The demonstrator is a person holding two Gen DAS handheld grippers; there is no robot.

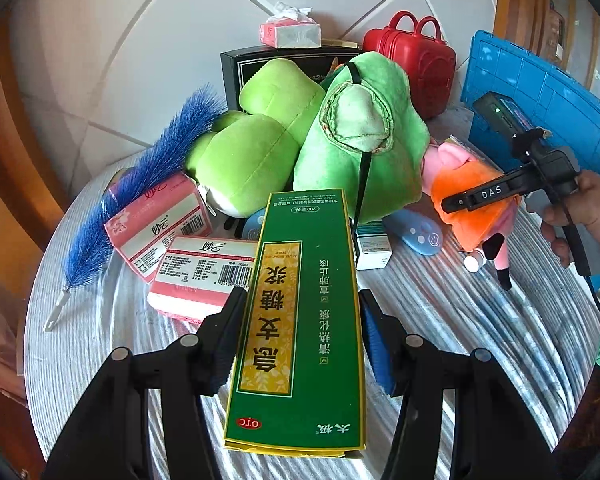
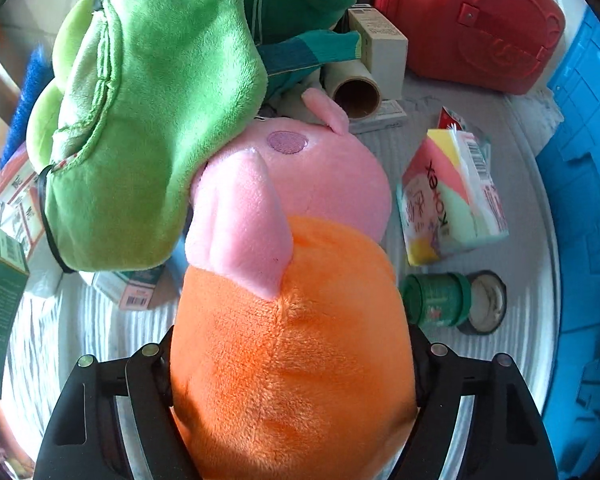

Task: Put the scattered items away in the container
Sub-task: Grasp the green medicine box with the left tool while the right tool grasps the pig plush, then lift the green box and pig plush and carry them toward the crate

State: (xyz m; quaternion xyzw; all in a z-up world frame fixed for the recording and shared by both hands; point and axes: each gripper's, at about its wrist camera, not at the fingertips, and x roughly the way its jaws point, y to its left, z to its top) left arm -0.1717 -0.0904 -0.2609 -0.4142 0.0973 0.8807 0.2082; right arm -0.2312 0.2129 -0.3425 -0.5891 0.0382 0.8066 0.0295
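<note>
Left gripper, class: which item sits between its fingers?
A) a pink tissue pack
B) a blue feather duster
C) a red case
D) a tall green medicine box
D: in the left wrist view the left gripper has the tall green medicine box clamped between its blue pads.

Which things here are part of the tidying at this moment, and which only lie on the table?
In the job: green box in left gripper; pig toy between right gripper fingers; blue crate.

Lying about: frog toy, red case, tissue packs, blue brush.
</note>
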